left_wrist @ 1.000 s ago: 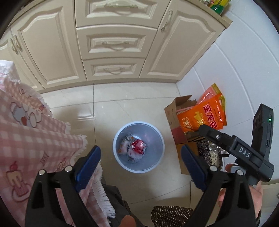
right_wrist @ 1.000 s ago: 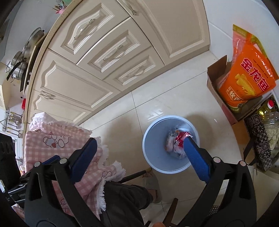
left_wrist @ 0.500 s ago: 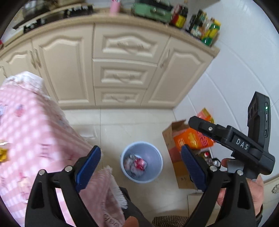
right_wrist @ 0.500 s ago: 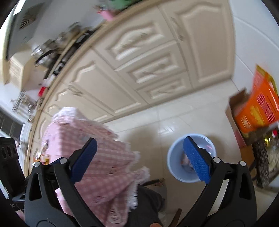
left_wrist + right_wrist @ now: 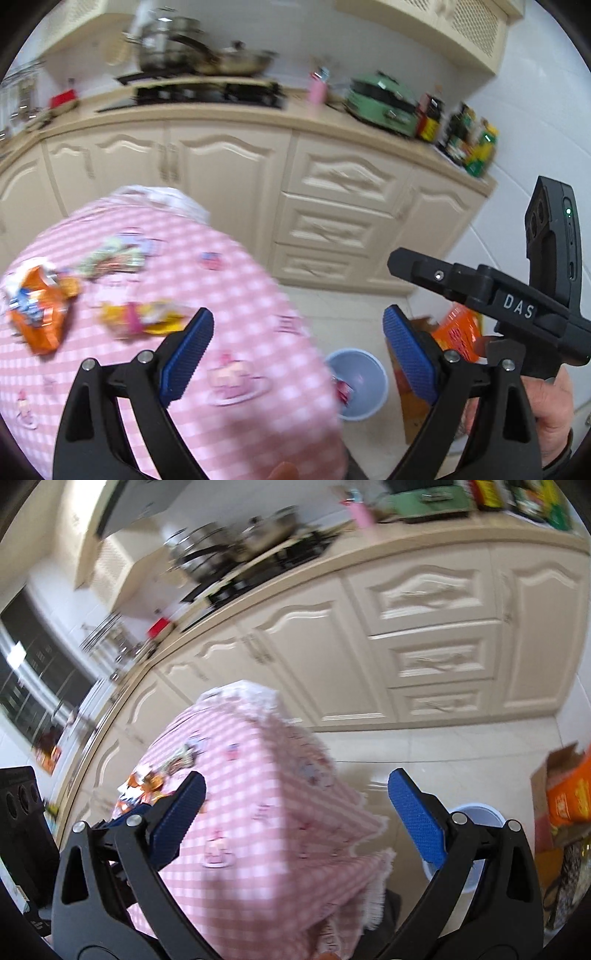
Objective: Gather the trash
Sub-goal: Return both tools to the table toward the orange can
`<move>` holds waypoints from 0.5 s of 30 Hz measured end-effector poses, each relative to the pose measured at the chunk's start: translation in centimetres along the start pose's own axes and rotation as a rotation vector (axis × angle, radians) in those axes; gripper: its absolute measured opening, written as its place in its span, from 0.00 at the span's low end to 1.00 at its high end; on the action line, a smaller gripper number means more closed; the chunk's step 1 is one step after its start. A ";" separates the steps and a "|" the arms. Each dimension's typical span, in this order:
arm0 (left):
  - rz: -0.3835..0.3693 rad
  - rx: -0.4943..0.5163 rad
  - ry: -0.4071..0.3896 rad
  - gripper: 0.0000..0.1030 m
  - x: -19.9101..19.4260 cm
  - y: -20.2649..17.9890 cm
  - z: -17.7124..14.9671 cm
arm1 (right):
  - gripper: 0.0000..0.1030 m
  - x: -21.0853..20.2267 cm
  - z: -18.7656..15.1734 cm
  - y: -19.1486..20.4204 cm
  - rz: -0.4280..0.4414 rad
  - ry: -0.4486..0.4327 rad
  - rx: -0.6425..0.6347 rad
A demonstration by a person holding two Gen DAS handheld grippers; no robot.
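Wrappers lie on the pink checked tablecloth (image 5: pixel 236 258): an orange wrapper (image 5: pixel 38 314) at its far left, a yellow wrapper (image 5: pixel 144 317) beside that, a pale wrapper (image 5: pixel 110 258) behind them. Off the cloth's right edge, on the floor, stands the blue bin (image 5: pixel 360 384) holding a red wrapper (image 5: pixel 343 391). Above the cloth, the left gripper (image 5: pixel 295 354) and right gripper (image 5: pixel 295 812) are both spread wide and empty

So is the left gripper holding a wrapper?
No, the left gripper is open and empty, above the orange wrapper on the table.
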State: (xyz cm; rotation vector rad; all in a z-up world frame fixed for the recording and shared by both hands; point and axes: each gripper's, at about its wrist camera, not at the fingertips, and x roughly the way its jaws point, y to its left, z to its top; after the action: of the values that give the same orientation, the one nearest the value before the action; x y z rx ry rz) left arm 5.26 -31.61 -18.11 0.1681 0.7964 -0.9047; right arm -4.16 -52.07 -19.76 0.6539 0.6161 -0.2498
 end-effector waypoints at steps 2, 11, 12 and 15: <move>0.039 -0.038 -0.037 0.88 -1.7 2.4 -0.2 | 0.94 0.9 -0.1 2.7 0.022 0.016 -0.055; 0.239 -0.178 -0.149 0.88 -7.5 11.9 -2.5 | 0.94 4.9 -2.0 11.5 0.091 0.093 -0.261; 0.266 -0.191 -0.155 0.88 -7.9 13.0 -2.9 | 0.94 5.4 -2.2 12.3 0.095 0.102 -0.279; 0.319 -0.230 -0.151 0.88 -8.7 15.9 -4.1 | 0.94 7.1 -3.2 14.5 0.093 0.140 -0.350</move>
State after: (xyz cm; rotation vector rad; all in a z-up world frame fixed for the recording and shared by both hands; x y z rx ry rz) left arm 11.94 -14.29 -18.11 0.0231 0.7026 -0.5137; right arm 5.90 -39.07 -18.96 0.3627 0.7407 -0.0064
